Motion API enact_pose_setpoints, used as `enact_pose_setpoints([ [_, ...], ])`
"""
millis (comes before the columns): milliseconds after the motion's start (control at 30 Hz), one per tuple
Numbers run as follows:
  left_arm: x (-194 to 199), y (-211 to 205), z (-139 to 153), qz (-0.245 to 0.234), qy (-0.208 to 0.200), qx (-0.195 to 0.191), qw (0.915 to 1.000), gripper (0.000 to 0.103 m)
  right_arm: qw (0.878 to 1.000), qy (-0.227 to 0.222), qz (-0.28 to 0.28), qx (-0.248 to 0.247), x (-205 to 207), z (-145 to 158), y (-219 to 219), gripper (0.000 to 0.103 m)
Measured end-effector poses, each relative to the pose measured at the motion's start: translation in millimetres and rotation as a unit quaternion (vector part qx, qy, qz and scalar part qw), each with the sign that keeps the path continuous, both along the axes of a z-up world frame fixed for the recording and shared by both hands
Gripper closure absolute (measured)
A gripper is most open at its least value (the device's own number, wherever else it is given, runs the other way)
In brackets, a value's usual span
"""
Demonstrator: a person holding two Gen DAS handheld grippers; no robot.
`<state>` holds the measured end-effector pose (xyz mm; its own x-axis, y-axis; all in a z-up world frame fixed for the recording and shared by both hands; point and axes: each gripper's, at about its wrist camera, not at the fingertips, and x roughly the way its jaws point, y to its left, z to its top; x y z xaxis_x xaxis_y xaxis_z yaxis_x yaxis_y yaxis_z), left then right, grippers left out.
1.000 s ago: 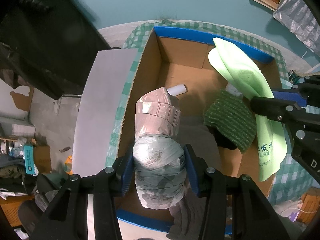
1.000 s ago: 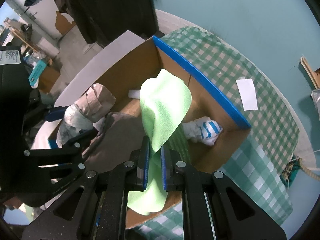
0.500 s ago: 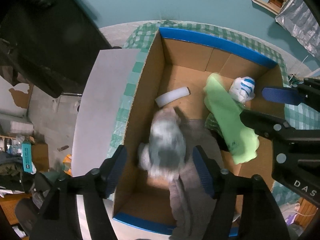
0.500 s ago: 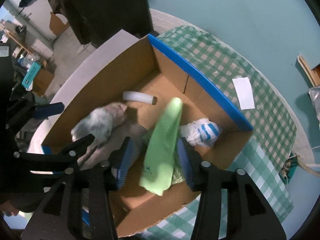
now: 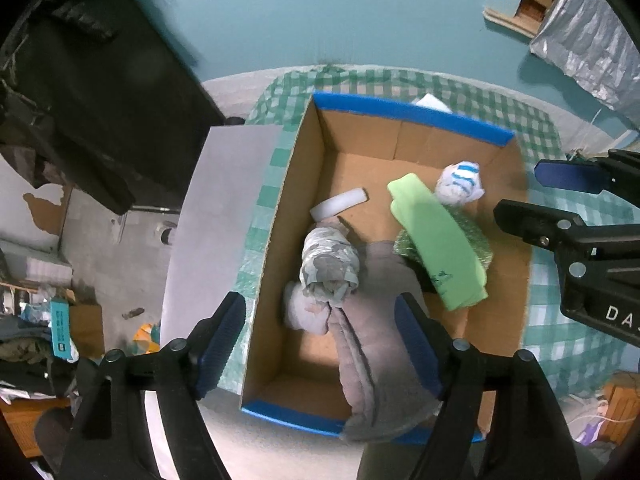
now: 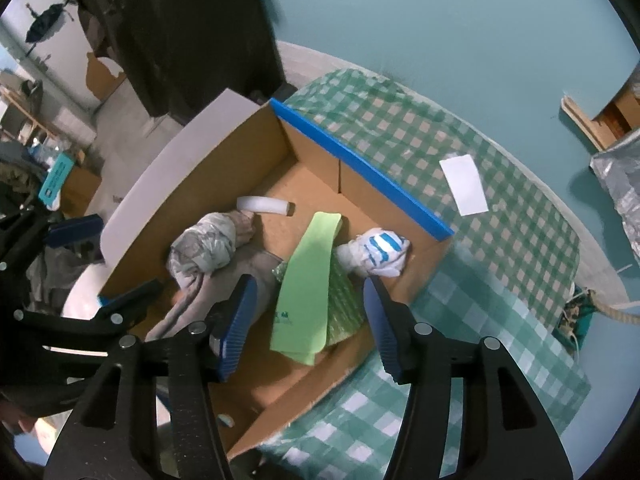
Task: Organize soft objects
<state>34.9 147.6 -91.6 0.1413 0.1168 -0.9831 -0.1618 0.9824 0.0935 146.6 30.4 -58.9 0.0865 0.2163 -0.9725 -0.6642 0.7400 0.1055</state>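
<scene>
An open cardboard box [image 5: 296, 184] [image 6: 224, 184] with blue-taped edges holds the soft items. A taped grey bundle [image 5: 330, 264] [image 6: 204, 246] lies on a grey towel [image 5: 376, 340] [image 6: 256, 264], free of the pads. My left gripper [image 5: 318, 308] hangs above it, its jaws opening wide. A light green cloth [image 5: 436, 240] [image 6: 312, 276] rests on a green mesh scrubber [image 5: 480, 240] [image 6: 344, 304]. Above the cloth my right gripper [image 6: 309, 286] is opening, and nothing touches its pads. A white and blue striped ball [image 5: 460, 184] [image 6: 378, 252] and a white tube [image 5: 340, 204] [image 6: 264, 205] lie further back.
The box stands on a green checked tablecloth [image 6: 400, 148] with a white paper slip [image 6: 464, 184] on it. A grey board [image 5: 216, 220] lies along the box's left side. Dark furniture [image 5: 100, 80] and floor clutter [image 5: 60, 320] are off to the left.
Both grippers opened and rose. The taped bundle dropped from the left gripper onto the towel. The green cloth fell from the right gripper onto the scrubber.
</scene>
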Motion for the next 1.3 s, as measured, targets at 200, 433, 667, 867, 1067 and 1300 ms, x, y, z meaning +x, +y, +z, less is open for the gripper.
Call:
enact_pose_setpoints([
  [200, -5, -8, 22, -0.003, -0.018, -0.006, 0.9998, 0.024, 1.0, -0.015, -0.018, 0.012, -4, 24, -12, 0.045],
  [433, -10, -20, 52, -0.001, -0.048, 0.005, 0.9989, 0.023, 0.998, -0.034, -0.038, 0.029, -9, 56, -34, 0.043],
  [667, -16, -33, 78, -0.005, -0.068, 0.0, 0.9977, 0.023, 0.996, -0.053, -0.06, 0.042, -16, 81, -57, 0.043],
  [867, -22, -45, 95, -0.004, -0.083, 0.008, 0.9965, 0.016, 0.993, -0.074, -0.078, 0.045, -23, 98, -77, 0.043],
  [1067, -30, -61, 108, -0.01, -0.099, 0.006, 0.995, 0.014, 0.99, -0.087, -0.099, 0.045, -30, 111, -99, 0.042],
  [1300, -35, -78, 123, -0.02, -0.116, 0.0, 0.993, 0.014, 0.987, -0.105, -0.115, 0.043, -40, 123, -117, 0.042],
])
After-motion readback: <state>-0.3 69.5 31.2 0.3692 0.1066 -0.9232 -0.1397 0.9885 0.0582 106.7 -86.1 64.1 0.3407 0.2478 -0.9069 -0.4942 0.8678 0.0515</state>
